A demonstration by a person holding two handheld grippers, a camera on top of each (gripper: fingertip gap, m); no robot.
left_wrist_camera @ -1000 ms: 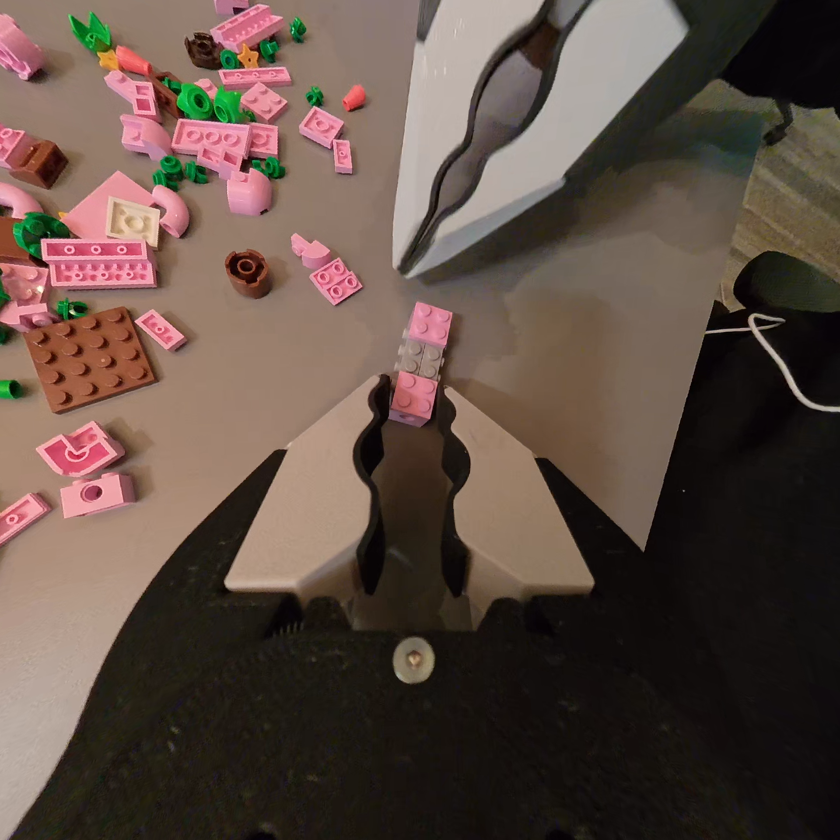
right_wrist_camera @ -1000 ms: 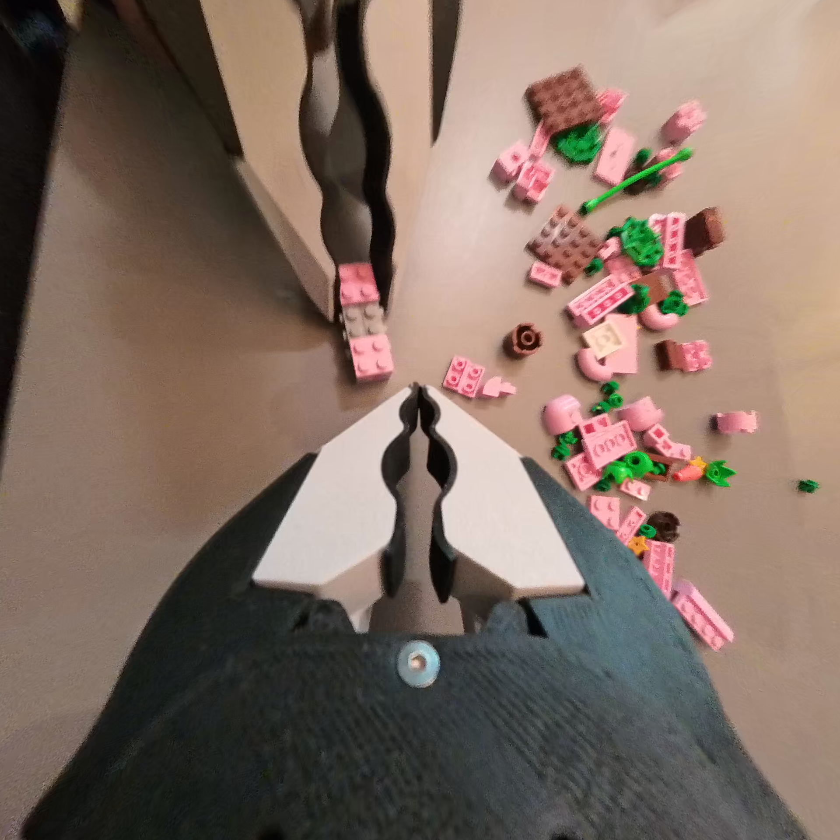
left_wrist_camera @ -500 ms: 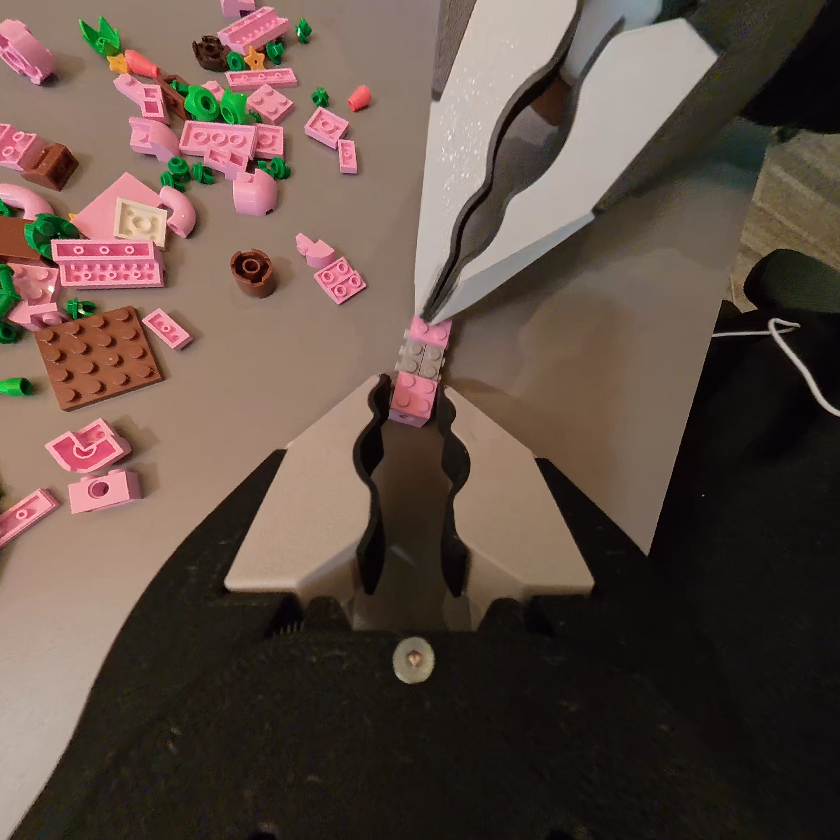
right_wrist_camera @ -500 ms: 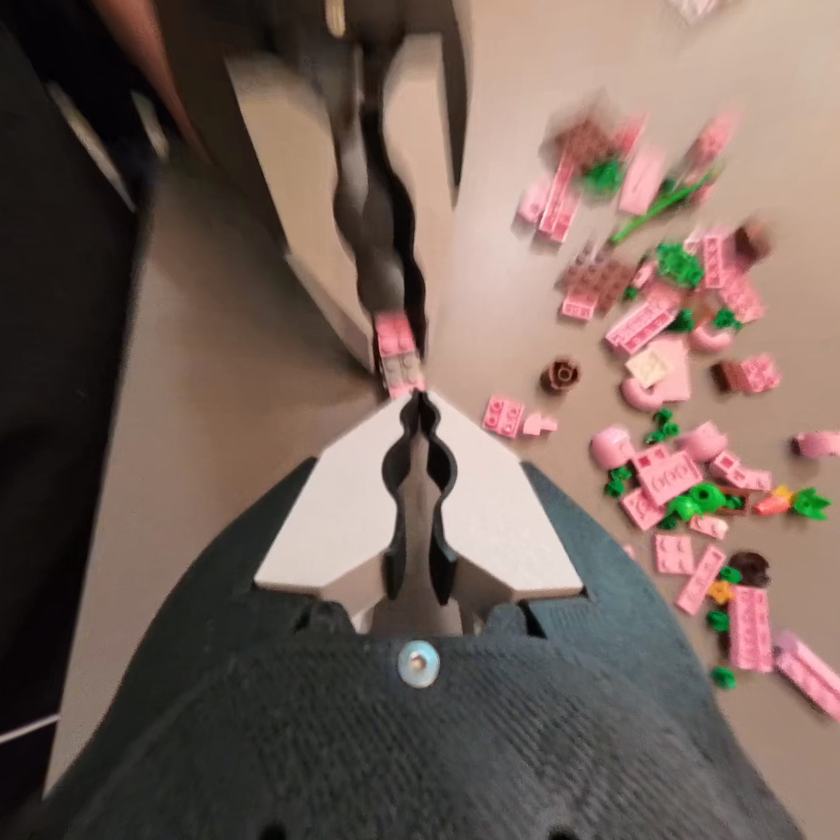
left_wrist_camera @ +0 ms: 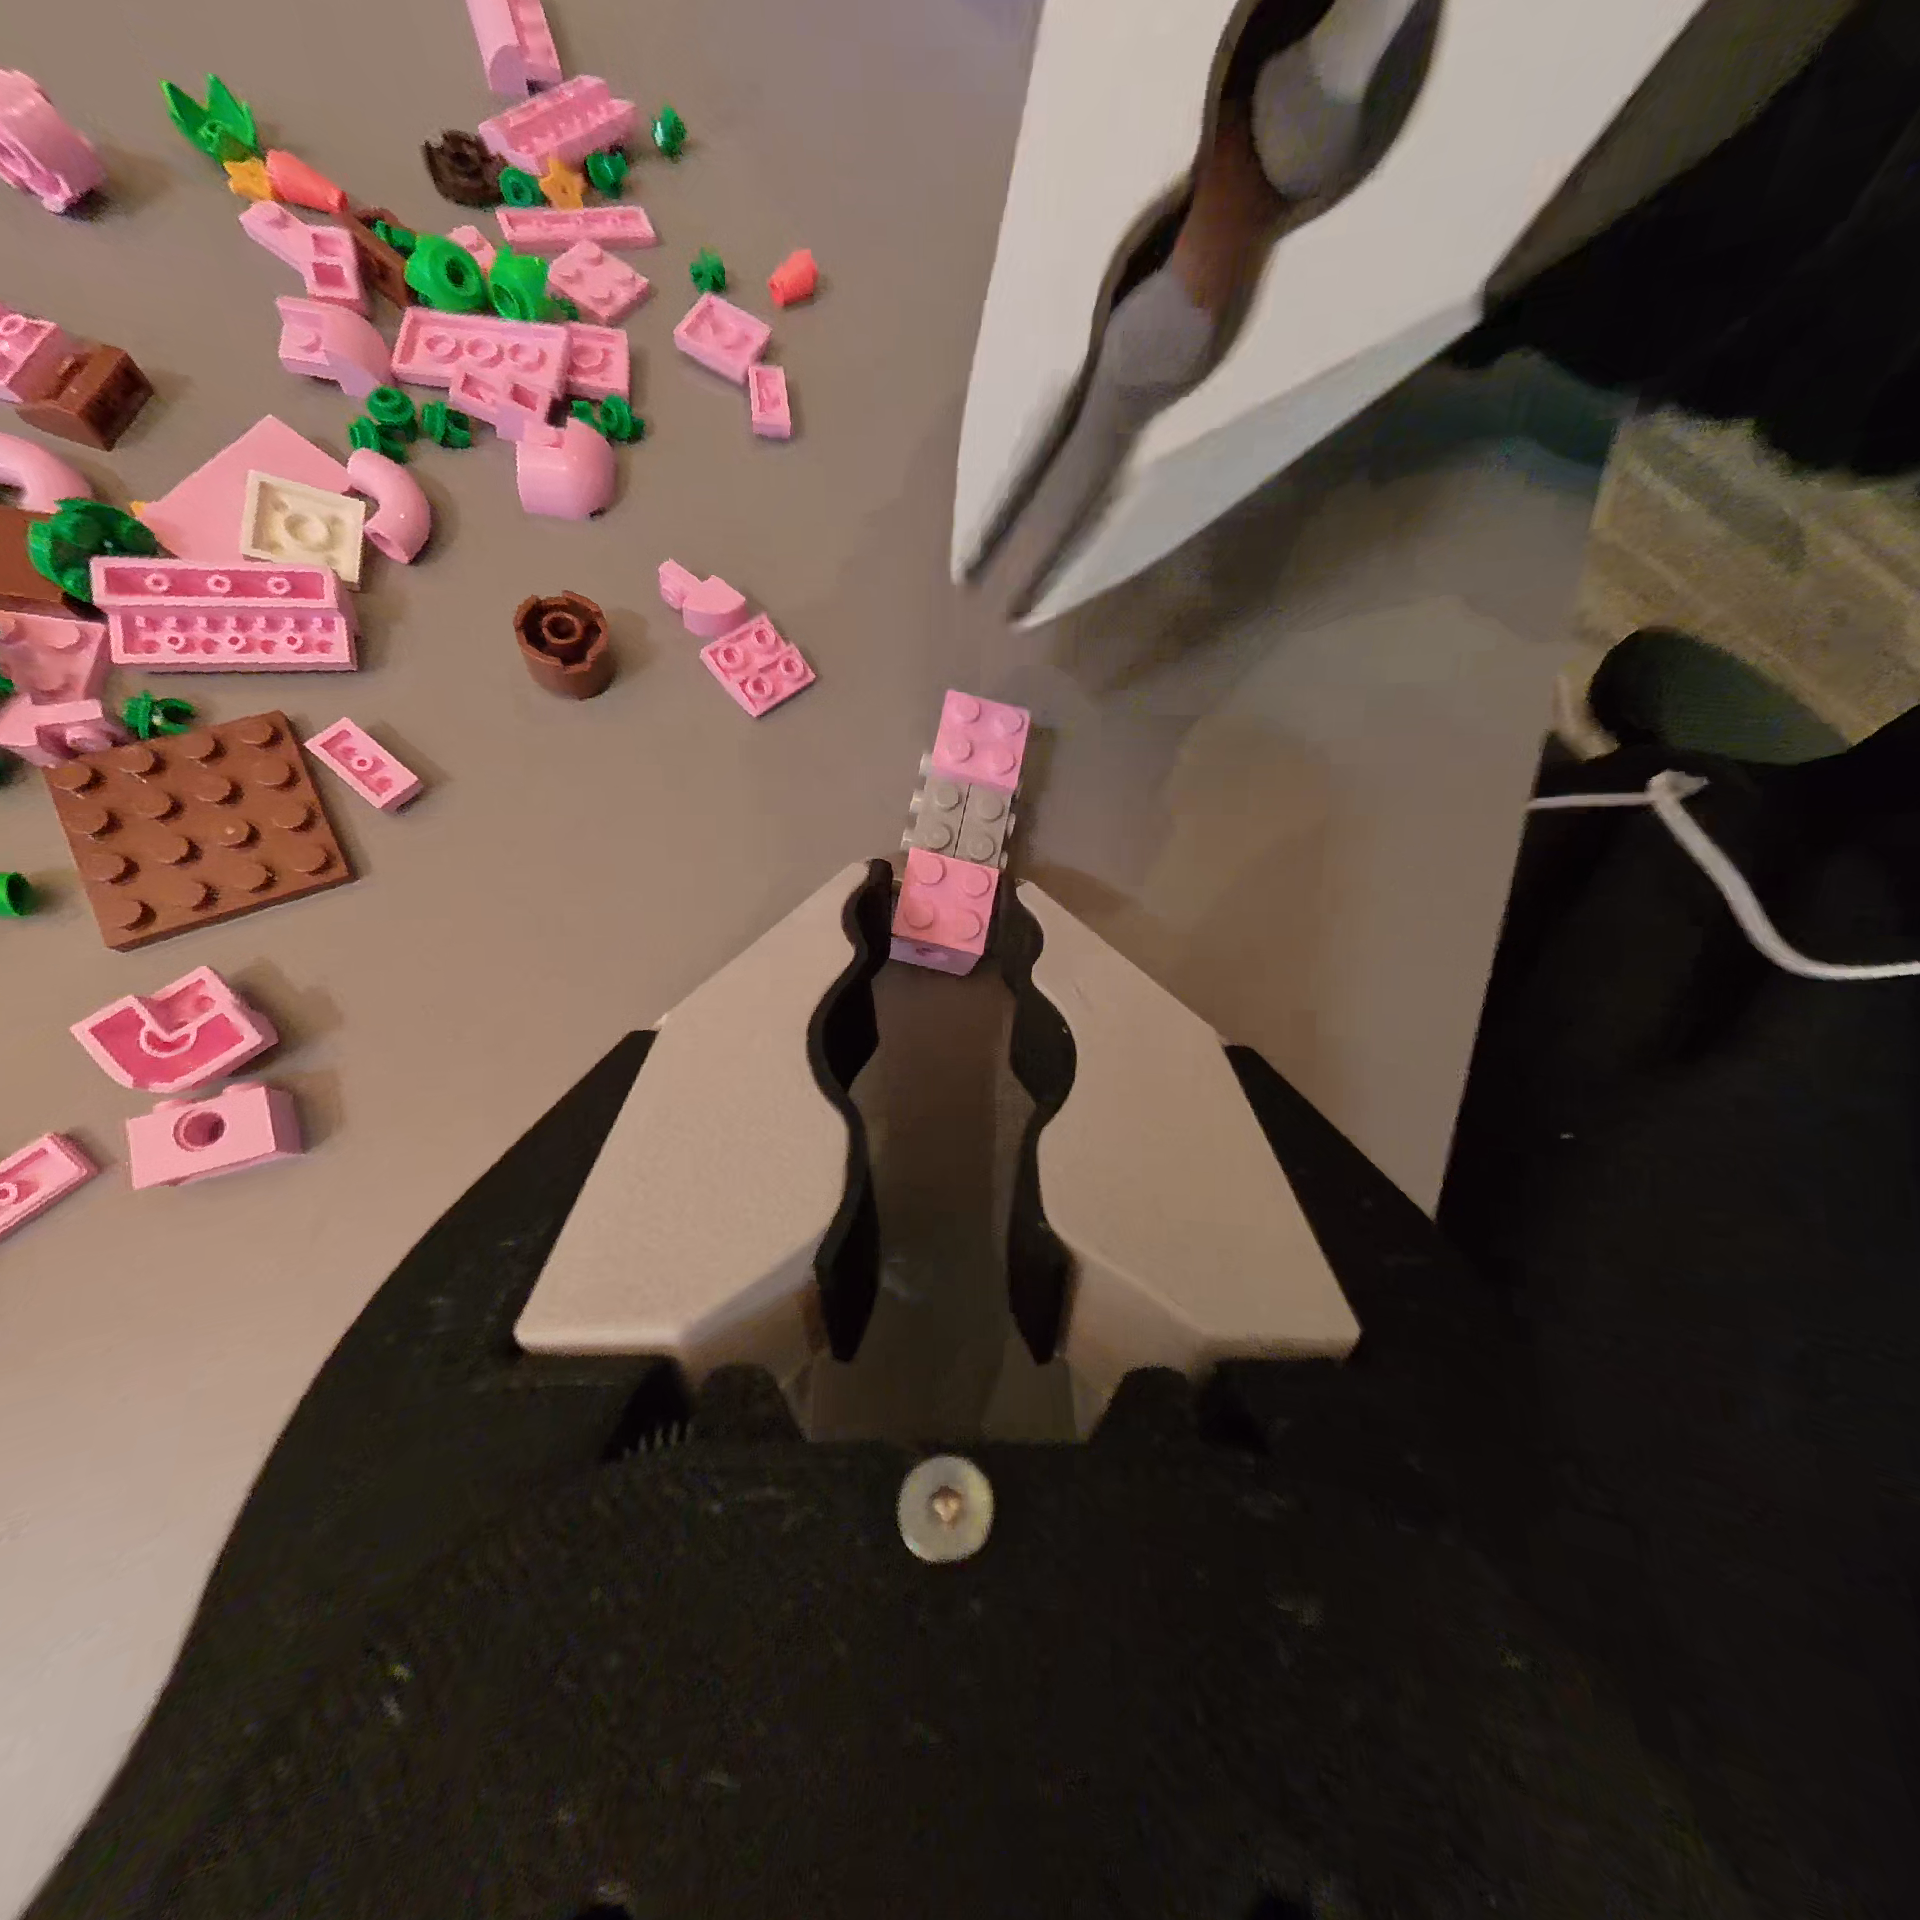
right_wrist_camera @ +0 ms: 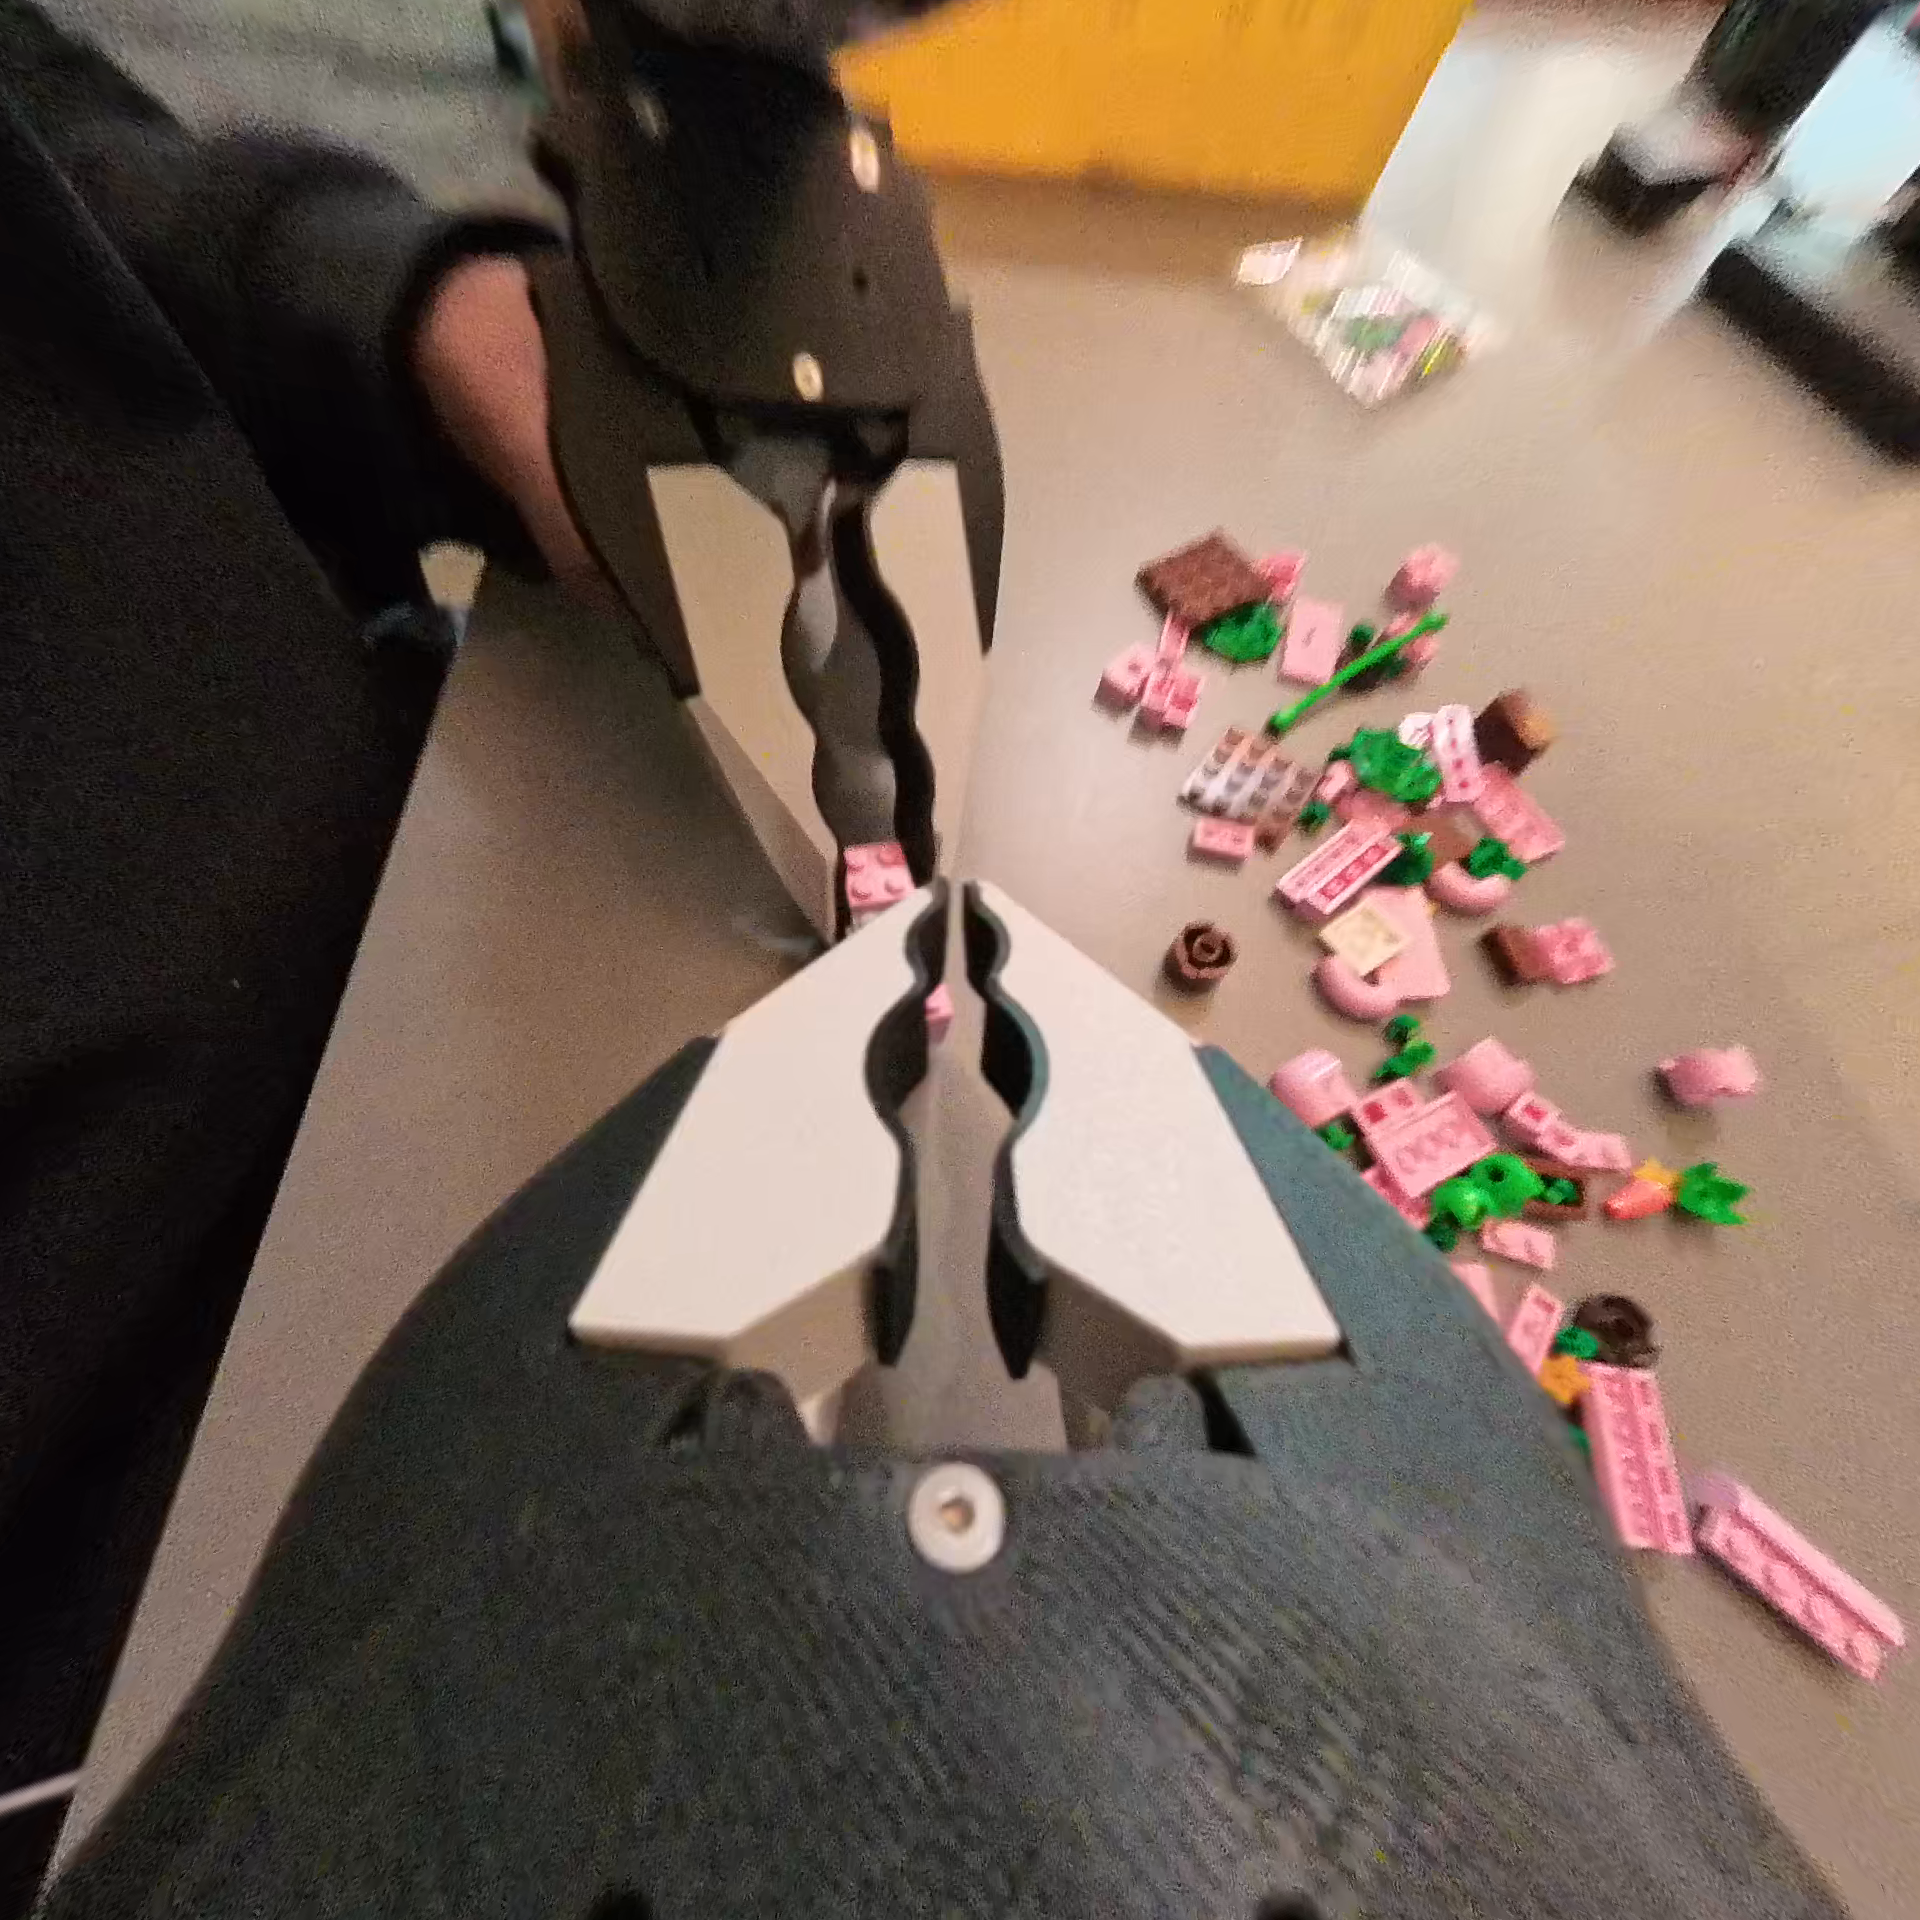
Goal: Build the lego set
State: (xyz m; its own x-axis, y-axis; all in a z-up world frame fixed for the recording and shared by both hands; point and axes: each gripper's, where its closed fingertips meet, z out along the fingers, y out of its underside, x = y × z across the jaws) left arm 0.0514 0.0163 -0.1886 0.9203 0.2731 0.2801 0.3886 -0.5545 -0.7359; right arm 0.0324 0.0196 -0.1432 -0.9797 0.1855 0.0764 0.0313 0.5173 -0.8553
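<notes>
Surface (left_wrist_camera: 1195, 852), grey and flat, carried scattered pink, brown and green plastic bricks (left_wrist_camera: 312, 499), while the left tongs (left_wrist_camera: 943, 914) clamped one end of the small pink-and-grey brick assembly (left_wrist_camera: 966, 821), seemingly steadying it, and the right tongs (left_wrist_camera: 987, 597), nearly closed and empty, hovered just beyond.

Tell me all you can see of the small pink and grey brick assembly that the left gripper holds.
The brick assembly is a short row of studded plastic pieces: a pink one at each end and two small grey ones between, studs facing the camera. The left gripper clamps the near pink end between its fingertips. The far end points toward the right gripper, which is apart from it. It appears to sit on or just above the grey table.
</notes>
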